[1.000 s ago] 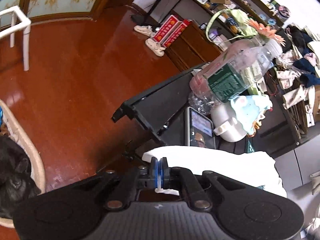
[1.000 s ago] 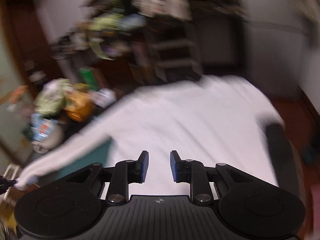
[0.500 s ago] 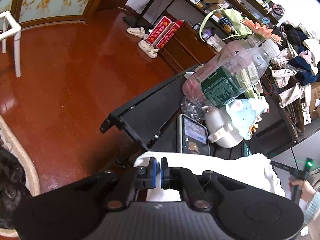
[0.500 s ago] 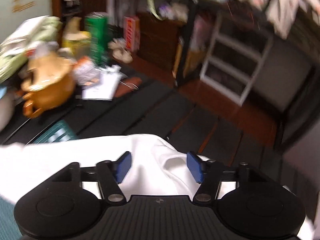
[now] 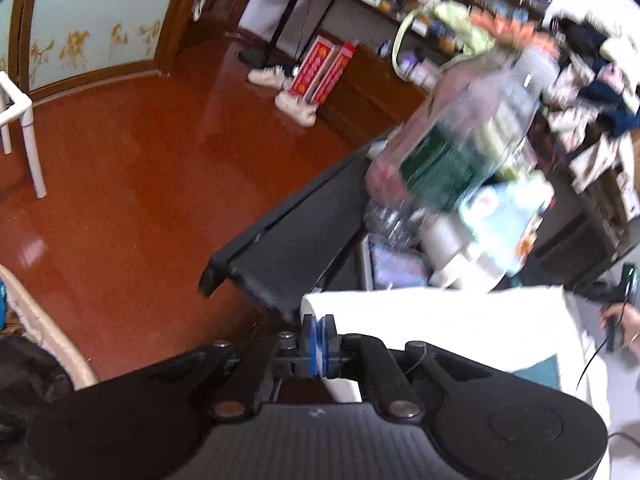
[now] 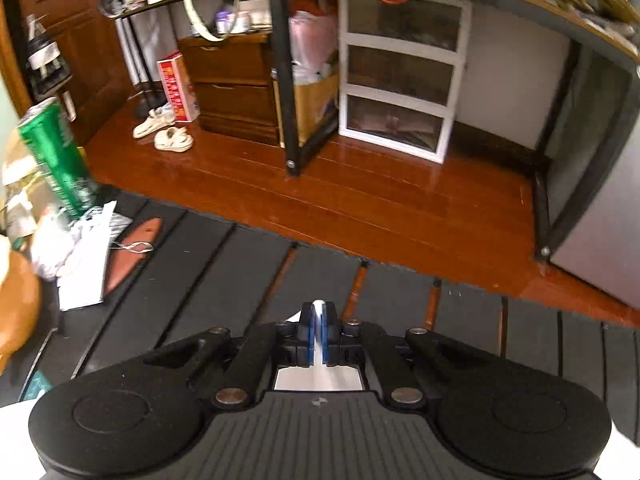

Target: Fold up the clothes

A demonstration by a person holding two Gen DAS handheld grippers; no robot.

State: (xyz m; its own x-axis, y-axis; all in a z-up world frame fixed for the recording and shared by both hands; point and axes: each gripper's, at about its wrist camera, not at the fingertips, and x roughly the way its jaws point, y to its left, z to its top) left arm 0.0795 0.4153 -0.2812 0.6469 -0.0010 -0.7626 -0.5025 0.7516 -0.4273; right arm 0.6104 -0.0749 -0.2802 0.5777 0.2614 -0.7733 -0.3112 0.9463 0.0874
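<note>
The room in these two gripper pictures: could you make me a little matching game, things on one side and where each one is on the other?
Things:
1. white garment
2. green can
3. pale sandals
4. white drawer unit

Places:
A. on the wooden floor beside a red box
B. pinched in the left gripper
C. under the long desk
D. standing at the table's left edge

Pairs: 1-B, 2-D, 3-A, 4-C

Even indoor light, floor (image 6: 360, 200) glare, fisheye-bent edges, perhaps motion-blurred bottle (image 5: 460, 140).
</note>
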